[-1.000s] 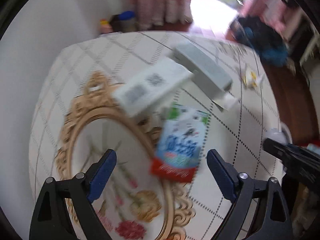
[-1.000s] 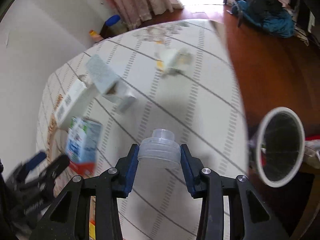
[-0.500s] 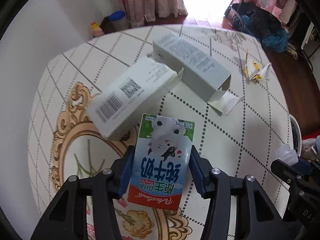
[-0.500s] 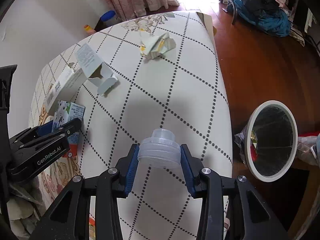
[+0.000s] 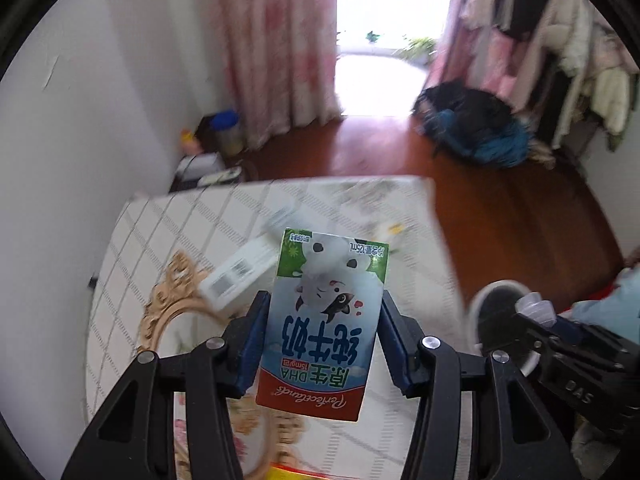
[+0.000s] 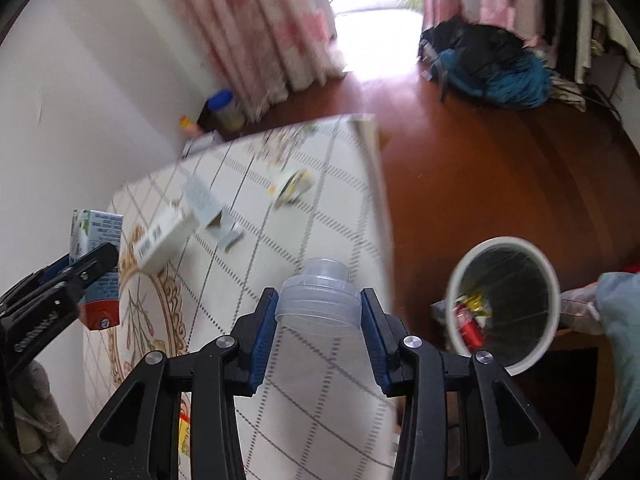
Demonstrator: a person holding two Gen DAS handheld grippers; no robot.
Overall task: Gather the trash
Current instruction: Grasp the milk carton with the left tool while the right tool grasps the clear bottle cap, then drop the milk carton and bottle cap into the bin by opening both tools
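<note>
My left gripper [image 5: 322,336] is shut on a small milk carton [image 5: 328,320] with a cow picture and holds it raised above the table [image 5: 152,248]; the carton also shows at the left of the right wrist view [image 6: 96,256]. My right gripper [image 6: 318,336] is shut on a clear plastic bottle [image 6: 316,320], held over the table's right side. A white trash bin [image 6: 504,304] stands on the floor to the right and holds some trash. A white box [image 6: 164,240], an open grey box [image 6: 204,200] and a crumpled wrapper [image 6: 294,186] lie on the table.
The table has a checked cloth with a gold ornate frame pattern [image 5: 160,312]. A red-brown wooden floor [image 6: 480,168] lies to the right. A dark bag and blue clothes [image 6: 488,64] lie on the floor by the far wall. Pink curtains [image 5: 280,40] hang behind.
My left gripper closed on the milk carton and lifted it off the table. My right gripper kept the bottle and rose; the bin now sits closer on the right.
</note>
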